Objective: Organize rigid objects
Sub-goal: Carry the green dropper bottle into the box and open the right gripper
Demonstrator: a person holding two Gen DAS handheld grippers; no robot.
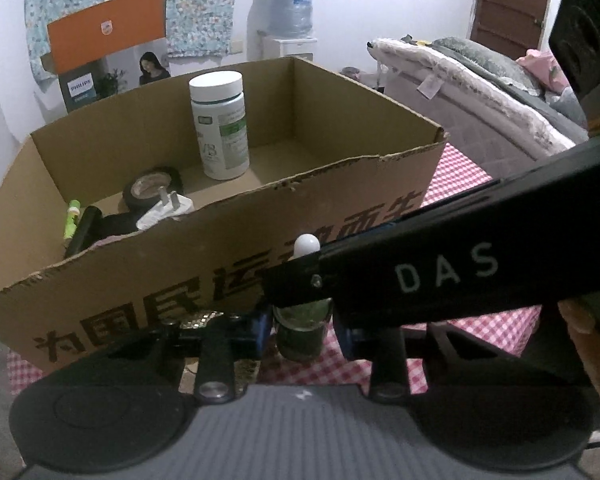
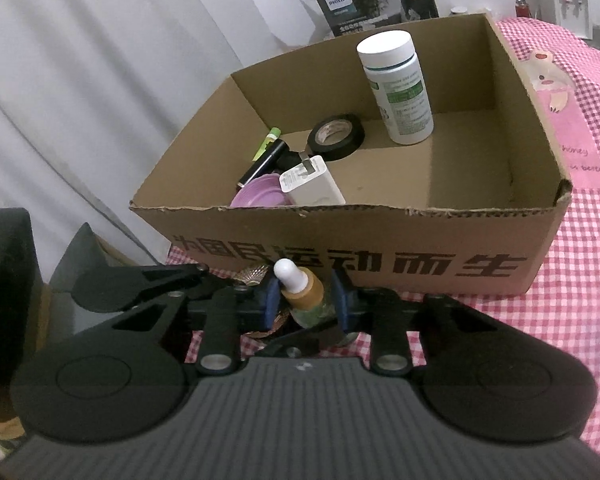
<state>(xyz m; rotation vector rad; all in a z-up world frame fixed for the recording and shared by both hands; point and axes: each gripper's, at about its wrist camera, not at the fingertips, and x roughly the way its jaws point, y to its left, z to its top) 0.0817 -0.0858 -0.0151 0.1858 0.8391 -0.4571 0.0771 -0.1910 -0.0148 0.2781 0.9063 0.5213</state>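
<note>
Dropper bottle (image 2: 300, 292) upright between both grippers near cardboard box (image 2: 380, 236)'s front wall, right gripper (image 2: 306, 300) apart around it, left gripper (image 1: 302, 326) indeterminate, likely mid-handover toward box.

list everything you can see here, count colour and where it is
cardboard box: 1, brown with dark print, on the checked cloth
supplement bottle: 1, white with green label, upright at the back of the box
tape roll: 1, black, lying flat in the box
charger plug: 1, white, near the box's front wall, against the tape
purple lid-like disc: 1, purple, front left of the box
green marker: 1, green, left of the box
black pen-like stick: 1, black, beside the marker
dropper bottle: 1, green glass, tan collar, white bulb, outside the box front
checked cloth: 1, pink and white, under the box
left tool: 1, black, blue pads either side of the dropper bottle
right tool: 1, black, blue pads flanking the same bottle
</note>
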